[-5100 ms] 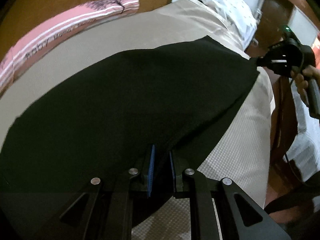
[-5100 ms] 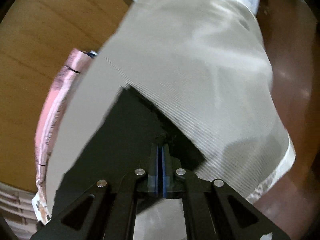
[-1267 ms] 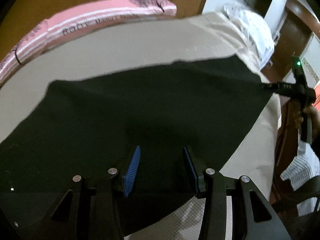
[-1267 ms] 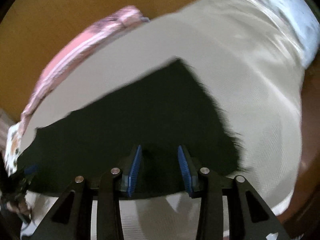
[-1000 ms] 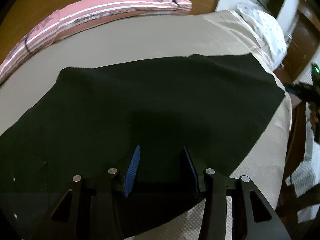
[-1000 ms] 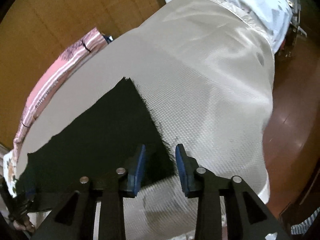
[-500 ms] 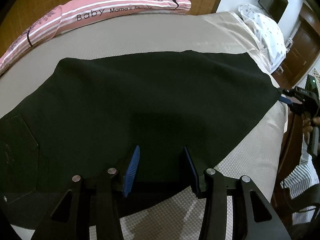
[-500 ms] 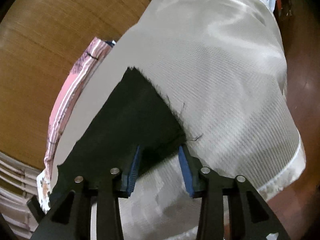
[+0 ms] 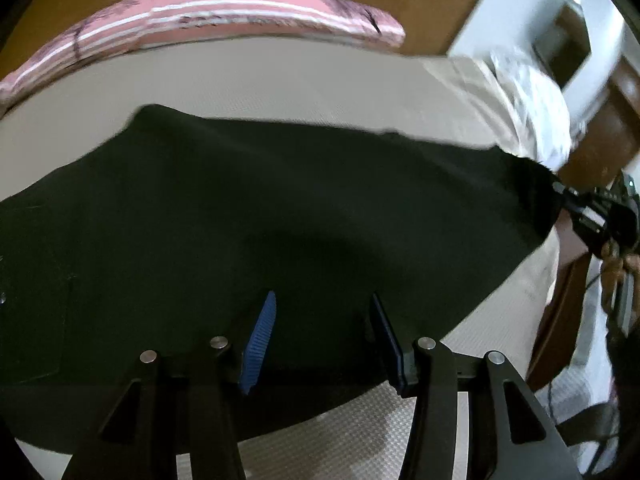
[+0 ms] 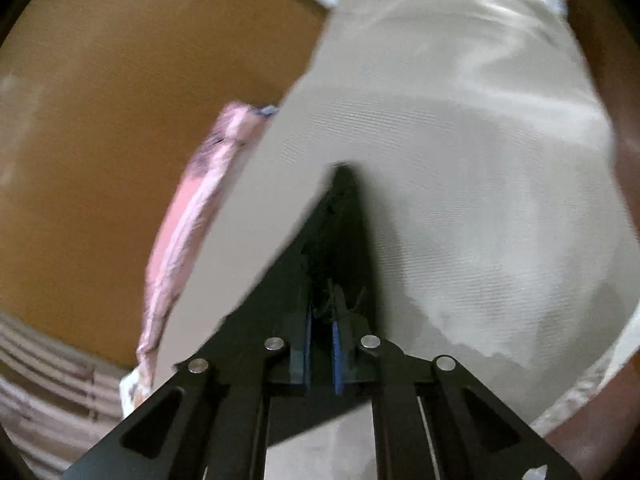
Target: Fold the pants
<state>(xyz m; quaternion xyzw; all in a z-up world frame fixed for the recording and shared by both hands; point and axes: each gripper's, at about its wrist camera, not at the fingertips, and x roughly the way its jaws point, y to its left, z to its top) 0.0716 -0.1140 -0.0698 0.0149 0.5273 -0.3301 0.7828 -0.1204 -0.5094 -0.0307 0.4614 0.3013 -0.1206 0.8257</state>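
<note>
Now right gripper (image 10: 320,312) on pants (image 10: 340,208) hem

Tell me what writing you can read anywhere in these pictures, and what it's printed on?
Nothing can be read for certain.
Pink striped pillow: a line of dark lettering runs along it in the left view, too blurred to read.
Same pillow in the right view: no lettering can be made out.
Black pants: no label or print shows.
Beige bed cover: no text.
</note>
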